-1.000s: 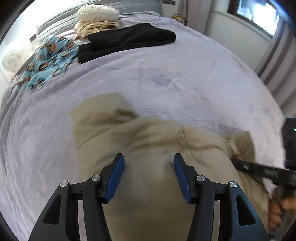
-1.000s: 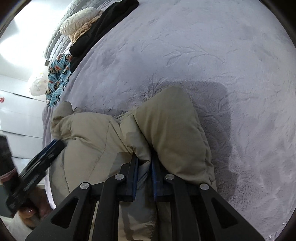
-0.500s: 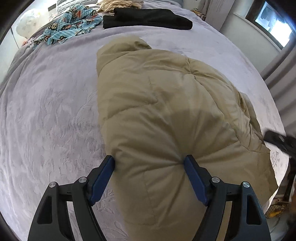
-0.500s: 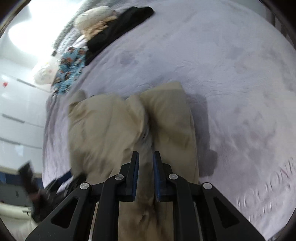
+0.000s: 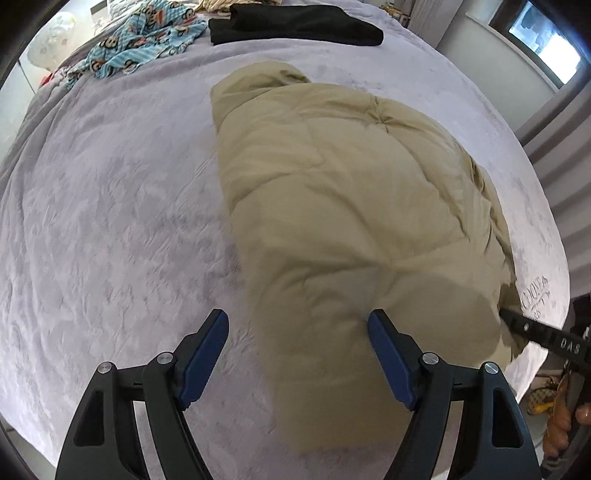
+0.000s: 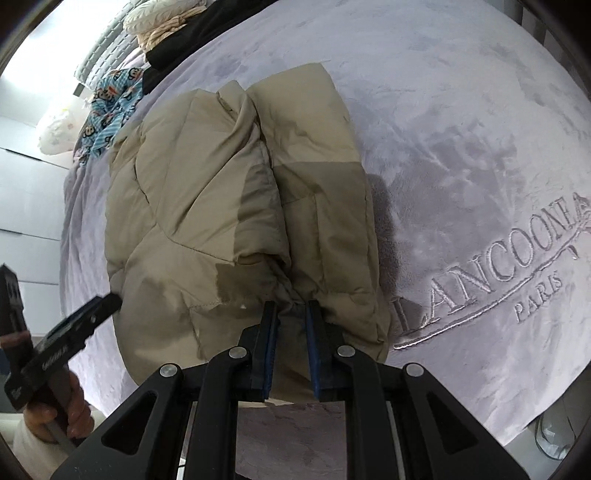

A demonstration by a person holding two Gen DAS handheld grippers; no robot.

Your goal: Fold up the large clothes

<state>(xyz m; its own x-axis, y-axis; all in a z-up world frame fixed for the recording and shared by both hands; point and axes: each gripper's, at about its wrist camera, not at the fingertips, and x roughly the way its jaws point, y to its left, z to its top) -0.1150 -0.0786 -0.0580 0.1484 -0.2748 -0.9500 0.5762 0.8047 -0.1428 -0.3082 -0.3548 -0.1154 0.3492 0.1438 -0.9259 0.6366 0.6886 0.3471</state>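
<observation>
Right jaws: the right gripper [image 6: 291, 321] has its blue pads drawn close together, pinching a gathered fold at the near end of the beige puffer jacket [image 6: 207, 206].
Left jaws: the left gripper [image 5: 297, 350] stands wide apart and has hold of nothing; its right pad sits at the jacket's near flank, its left pad over bare cover.
Jacket: bunched into a long, puffy bundle running from the near edge of the bed [image 5: 110, 221] toward its middle, one panel doubled beside another along a central crease.
Carrier: lilac plush bedspread with an embroidered logo [image 6: 491, 273] at the near right corner.
Far edge: black garment [image 5: 295, 27], blue printed cloth [image 5: 140, 44] and a cream knit pile [image 6: 162, 22], well apart from the jacket.
Step in hand: by my reading, mid-fold; one end is held, the other side released.
Next move calls for: the free left gripper to find a fresh hold on the jacket's left side, then both to lay the bulk flat; padding will likely spring back.
</observation>
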